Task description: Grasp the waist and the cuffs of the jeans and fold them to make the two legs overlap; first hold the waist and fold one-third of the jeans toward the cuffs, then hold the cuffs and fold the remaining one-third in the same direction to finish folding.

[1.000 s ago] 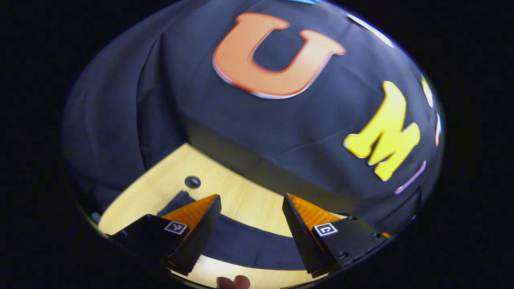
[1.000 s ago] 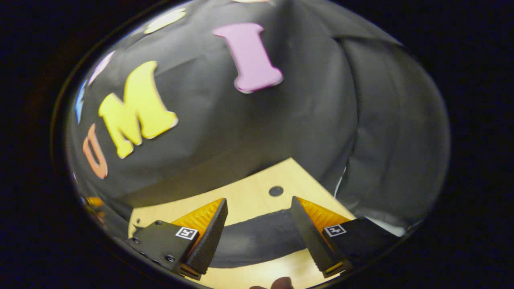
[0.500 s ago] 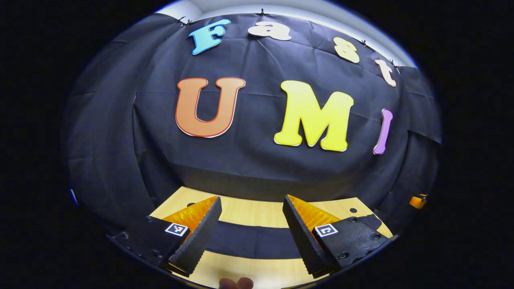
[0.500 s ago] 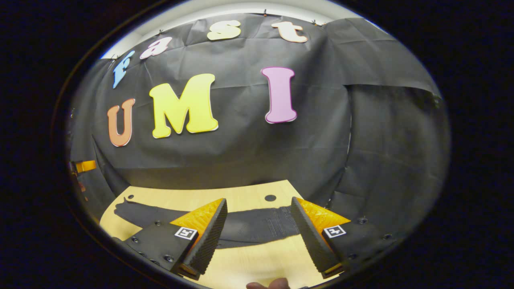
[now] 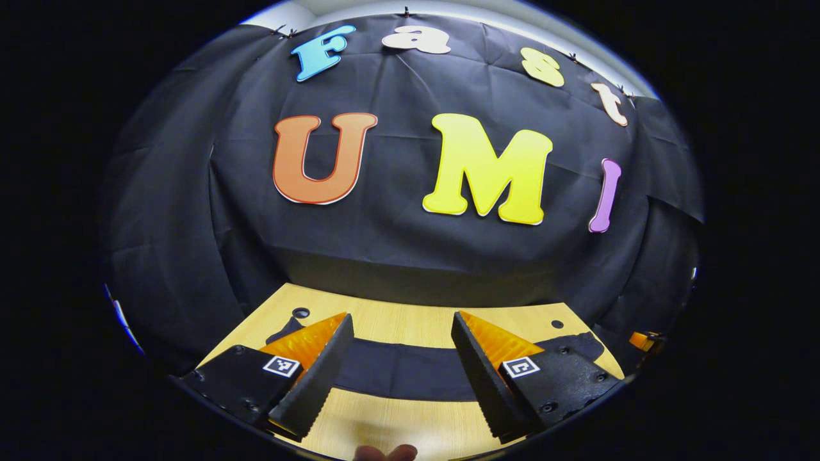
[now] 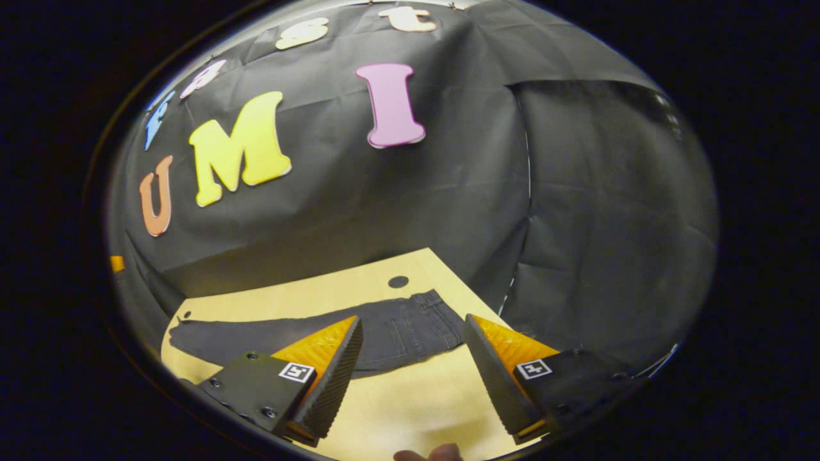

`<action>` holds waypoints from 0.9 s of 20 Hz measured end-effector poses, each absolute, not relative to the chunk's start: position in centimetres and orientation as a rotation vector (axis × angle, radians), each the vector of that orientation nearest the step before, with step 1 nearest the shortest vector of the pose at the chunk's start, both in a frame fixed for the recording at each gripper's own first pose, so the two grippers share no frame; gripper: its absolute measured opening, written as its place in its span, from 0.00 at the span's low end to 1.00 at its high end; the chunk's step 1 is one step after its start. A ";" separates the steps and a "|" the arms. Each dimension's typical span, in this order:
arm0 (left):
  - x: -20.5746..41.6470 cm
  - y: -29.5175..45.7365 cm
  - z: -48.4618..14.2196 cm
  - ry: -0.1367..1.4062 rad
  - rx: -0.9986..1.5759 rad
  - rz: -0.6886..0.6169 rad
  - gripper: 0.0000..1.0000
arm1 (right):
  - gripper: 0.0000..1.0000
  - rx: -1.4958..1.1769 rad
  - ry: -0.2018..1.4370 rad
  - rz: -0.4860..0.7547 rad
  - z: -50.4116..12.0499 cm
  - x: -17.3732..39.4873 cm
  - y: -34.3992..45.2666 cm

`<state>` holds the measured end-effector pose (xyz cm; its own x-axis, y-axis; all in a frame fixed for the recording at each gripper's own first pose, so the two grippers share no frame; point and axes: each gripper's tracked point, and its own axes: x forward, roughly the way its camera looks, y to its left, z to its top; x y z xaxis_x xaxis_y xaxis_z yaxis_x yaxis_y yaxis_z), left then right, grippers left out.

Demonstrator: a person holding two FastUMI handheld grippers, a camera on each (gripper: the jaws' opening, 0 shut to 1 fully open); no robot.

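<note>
Table [image 6: 410,410] of pale wood carries dark jeans [image 6: 397,330] laid flat, waist toward 3 o'clock, cuffs toward 9 o'clock; far cuff detail indistinct. Left gripper [image 5: 400,374] and right gripper [image 6: 413,378] hover, fingers apart, touching nothing. Fingertip [image 6: 442,453] cropped at 6 o'clock.

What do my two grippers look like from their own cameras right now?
Left gripper and right gripper match: two wedge-shaped fingers tapering to points, ribbed inner faces, dark screwed mounting plates, each carrying a small square black-and-white marker. No cables or sleeves visible.
</note>
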<state>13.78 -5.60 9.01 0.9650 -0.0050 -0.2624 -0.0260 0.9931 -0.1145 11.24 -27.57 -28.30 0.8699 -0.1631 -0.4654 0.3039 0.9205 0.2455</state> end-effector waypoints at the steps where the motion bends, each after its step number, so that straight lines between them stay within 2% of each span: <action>1: 13.8 -5.6 9.0 0.273 -0.123 0.024 0.99 | 0.98 0.351 0.481 -0.256 -30.3 12.5 -28.4; 4: 13.4 -5.8 8.1 0.314 -0.141 0.062 0.99 | 0.98 0.426 0.559 -0.298 -36.1 15.5 -31.1; 10: 13.0 -5.3 7.1 0.360 -0.116 0.128 0.99 | 0.99 0.449 0.639 -0.322 -42.5 19.6 -33.1; 16: 12.3 -4.9 6.6 0.375 -0.117 0.163 0.99 | 0.98 0.391 0.658 -0.292 -43.8 21.3 -31.2; 17: 12.2 -4.5 6.5 0.375 -0.122 0.173 0.99 | 0.87 0.378 0.670 -0.285 -44.0 21.3 -31.1; 18: 12.2 -4.3 6.3 0.380 -0.131 0.183 0.99 | 0.86 0.373 0.663 -0.284 -43.8 21.3 -31.3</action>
<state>12.15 -4.30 6.27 0.9125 0.1523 -0.3796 -0.2013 0.9752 -0.0925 21.27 -31.31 -43.77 0.7538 -0.1366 -0.6427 0.3706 0.8961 0.2441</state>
